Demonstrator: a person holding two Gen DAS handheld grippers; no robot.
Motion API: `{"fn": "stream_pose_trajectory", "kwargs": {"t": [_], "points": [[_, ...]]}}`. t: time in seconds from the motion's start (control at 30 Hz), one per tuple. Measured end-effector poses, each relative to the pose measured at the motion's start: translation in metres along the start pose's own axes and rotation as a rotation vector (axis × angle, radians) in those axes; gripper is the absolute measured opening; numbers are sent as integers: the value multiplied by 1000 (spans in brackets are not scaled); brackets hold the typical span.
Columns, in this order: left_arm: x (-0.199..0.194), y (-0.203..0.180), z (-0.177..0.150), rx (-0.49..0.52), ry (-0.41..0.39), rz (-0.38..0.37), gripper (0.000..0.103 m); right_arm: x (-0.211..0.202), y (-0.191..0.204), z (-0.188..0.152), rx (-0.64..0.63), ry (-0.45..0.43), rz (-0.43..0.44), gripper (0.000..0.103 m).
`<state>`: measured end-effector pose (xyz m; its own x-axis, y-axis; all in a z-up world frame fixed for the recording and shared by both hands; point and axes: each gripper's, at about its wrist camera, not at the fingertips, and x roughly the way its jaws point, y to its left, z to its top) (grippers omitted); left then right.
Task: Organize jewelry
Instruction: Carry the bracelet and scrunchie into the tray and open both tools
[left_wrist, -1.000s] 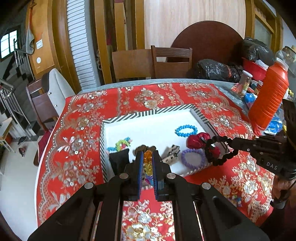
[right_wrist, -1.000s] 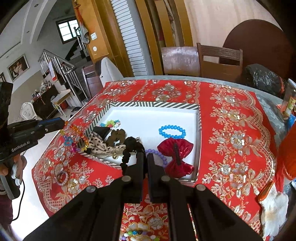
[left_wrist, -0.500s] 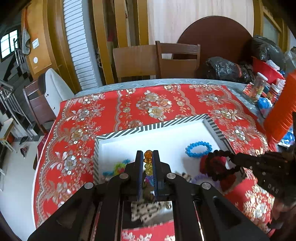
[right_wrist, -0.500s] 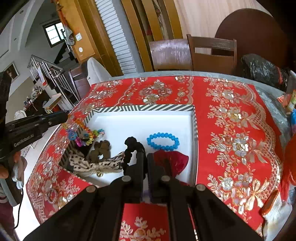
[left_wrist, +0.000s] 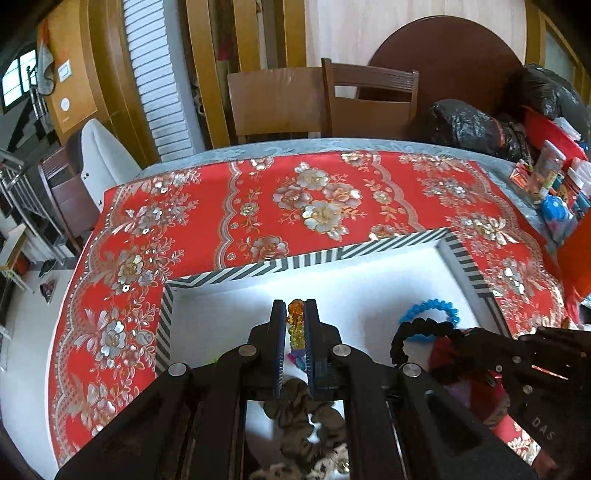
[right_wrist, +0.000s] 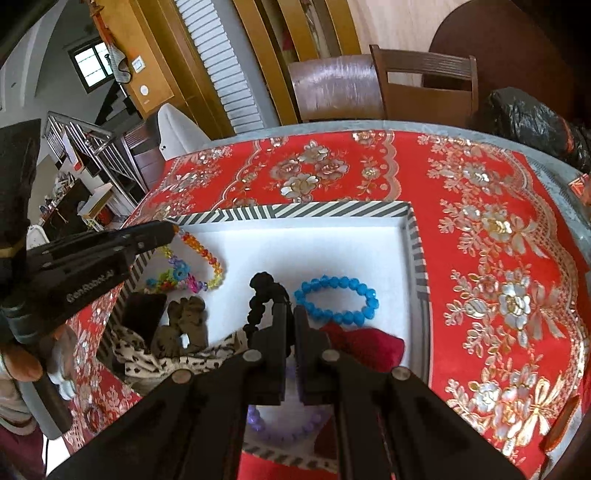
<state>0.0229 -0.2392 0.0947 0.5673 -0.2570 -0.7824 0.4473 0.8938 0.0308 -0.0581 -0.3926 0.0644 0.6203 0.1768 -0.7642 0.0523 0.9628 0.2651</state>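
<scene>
A white tray (left_wrist: 236, 275) with a striped rim (right_wrist: 295, 211) lies on the red flowered tablecloth. My left gripper (left_wrist: 295, 306) is shut on a multicoloured bead bracelet (left_wrist: 295, 325), which hangs over the tray's left part (right_wrist: 201, 254). My right gripper (right_wrist: 290, 308) is shut on a black bead bracelet (right_wrist: 260, 295), held just above the tray's middle; from the left wrist view the same black loop (left_wrist: 421, 330) hangs from its tip. In the tray lie a blue bead bracelet (right_wrist: 336, 299), a red bow (right_wrist: 365, 347), a purple bracelet (right_wrist: 258, 421), a brown scrunchie (right_wrist: 186, 321) and a leopard-print bow (right_wrist: 147, 354).
Wooden chairs (left_wrist: 321, 99) stand behind the table. Black bags (left_wrist: 461, 125), a red tub and small bottles (left_wrist: 550, 173) crowd the far right edge. An orange bottle (left_wrist: 576, 240) stands at the right. A hand (right_wrist: 22, 362) holds the left gripper's handle.
Both grippers have moved forward and down, from the tray's near edge to over its inside, each still carrying its bracelet. The far tablecloth now fills more of both views.
</scene>
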Motion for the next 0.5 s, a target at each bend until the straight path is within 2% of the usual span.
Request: {"fn": "stream_pose_trajectory", "kwargs": {"t": [0.5], "points": [[40, 36, -11, -74, 67, 68, 5, 50, 1, 3, 37, 69, -48, 4]]}}
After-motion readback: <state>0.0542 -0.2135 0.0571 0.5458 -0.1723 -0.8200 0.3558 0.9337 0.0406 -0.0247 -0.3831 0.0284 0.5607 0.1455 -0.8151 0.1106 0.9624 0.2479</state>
